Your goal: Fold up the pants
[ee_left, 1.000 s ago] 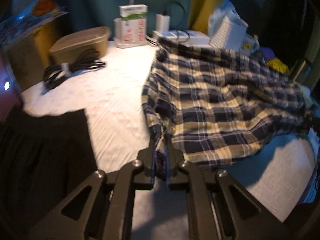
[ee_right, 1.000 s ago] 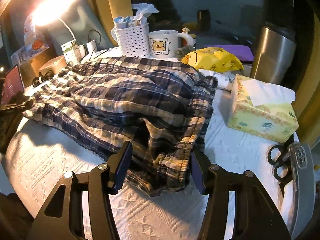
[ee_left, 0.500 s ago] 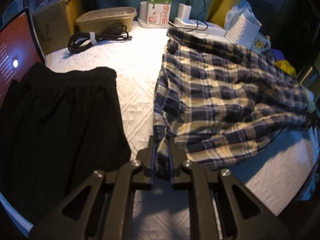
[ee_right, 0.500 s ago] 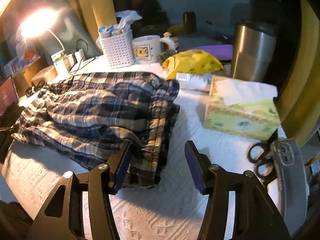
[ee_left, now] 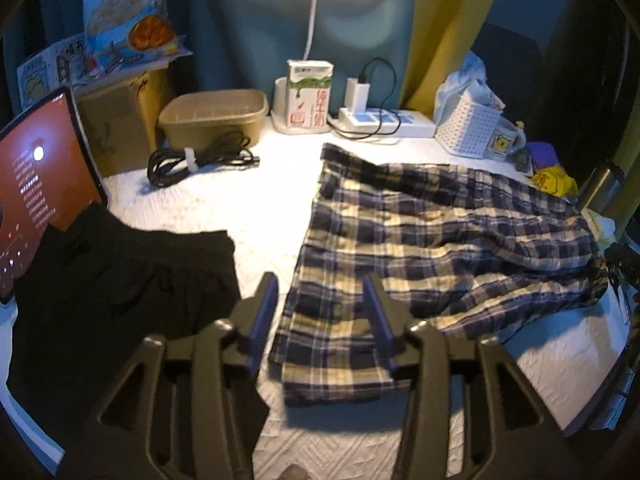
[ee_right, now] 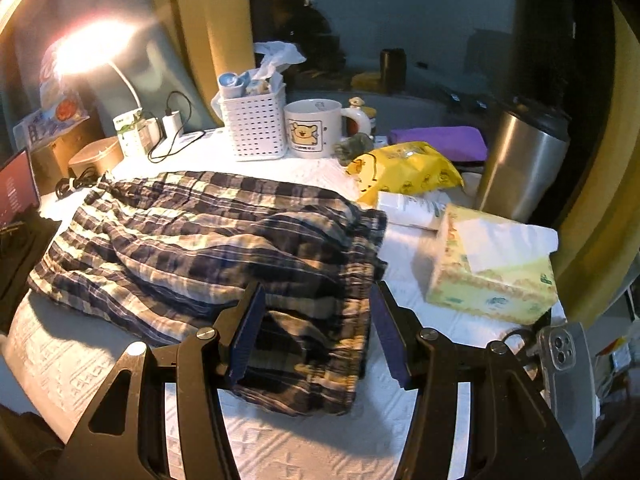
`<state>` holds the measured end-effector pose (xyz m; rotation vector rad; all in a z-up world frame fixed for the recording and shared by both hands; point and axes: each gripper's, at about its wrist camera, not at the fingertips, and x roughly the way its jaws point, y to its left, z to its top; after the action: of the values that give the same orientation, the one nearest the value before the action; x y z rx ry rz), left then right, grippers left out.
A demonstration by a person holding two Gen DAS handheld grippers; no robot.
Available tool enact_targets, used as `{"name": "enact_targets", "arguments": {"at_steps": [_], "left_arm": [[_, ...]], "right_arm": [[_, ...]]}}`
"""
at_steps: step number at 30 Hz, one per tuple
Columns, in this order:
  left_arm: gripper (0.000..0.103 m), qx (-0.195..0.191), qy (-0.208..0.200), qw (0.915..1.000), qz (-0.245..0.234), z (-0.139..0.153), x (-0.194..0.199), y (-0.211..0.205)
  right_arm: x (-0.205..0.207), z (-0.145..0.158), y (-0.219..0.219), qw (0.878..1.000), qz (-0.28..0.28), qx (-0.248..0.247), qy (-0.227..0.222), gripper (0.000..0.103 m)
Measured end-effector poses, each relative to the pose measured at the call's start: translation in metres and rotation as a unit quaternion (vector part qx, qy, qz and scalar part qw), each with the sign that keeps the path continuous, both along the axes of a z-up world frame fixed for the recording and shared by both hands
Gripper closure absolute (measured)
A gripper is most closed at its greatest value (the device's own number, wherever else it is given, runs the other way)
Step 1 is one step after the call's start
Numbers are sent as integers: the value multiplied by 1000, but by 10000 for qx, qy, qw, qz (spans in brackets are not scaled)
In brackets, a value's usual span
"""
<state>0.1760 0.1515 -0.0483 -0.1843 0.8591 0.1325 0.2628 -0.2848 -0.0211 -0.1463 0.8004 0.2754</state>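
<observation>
Lying across the middle of both views, the plaid pants (ee_left: pixel 440 240) rest on the white bedcover (ee_left: pixel 260 208), doubled over lengthwise as far as I can judge, with their near ends rumpled. The left gripper (ee_left: pixel 320 316) hangs over one end with its fingers spread and empty; the right gripper (ee_right: pixel 316 328) does the same over the bunched waistband end, fingers apart, holding nothing. This looks like the pause between folds. Next, each gripper would need to pinch a near corner and carry it across to halve the length. One pair of plaid pants, one black garment (ee_left: pixel 120 272) at lower left, one tissue box (ee_right: pixel 492 264) at right, one mug (ee_right: pixel 312 128), one white basket (ee_right: pixel 254 126).
</observation>
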Motion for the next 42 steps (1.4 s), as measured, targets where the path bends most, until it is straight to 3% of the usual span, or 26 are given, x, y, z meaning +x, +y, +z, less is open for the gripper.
{"name": "enact_targets", "arguments": {"at_steps": [13,24,34,42], "left_arm": [[51,94,-169,9992,-347,1,28,-13],[51,116,-202,9946,-1007,-4,92,-35],[51,214,453,9816,-1842,-47,177,-51],[51,30,794,9773,-1963,-80,222,-50]], "right_arm": [[16,3,28,9998,150,-164,22,46],[68,-16,80,9980,528,-85,331,46],[118,-46,139,9928,865,-138,819,46],[168,-78,145,9887,473,-178,1414,46]]}}
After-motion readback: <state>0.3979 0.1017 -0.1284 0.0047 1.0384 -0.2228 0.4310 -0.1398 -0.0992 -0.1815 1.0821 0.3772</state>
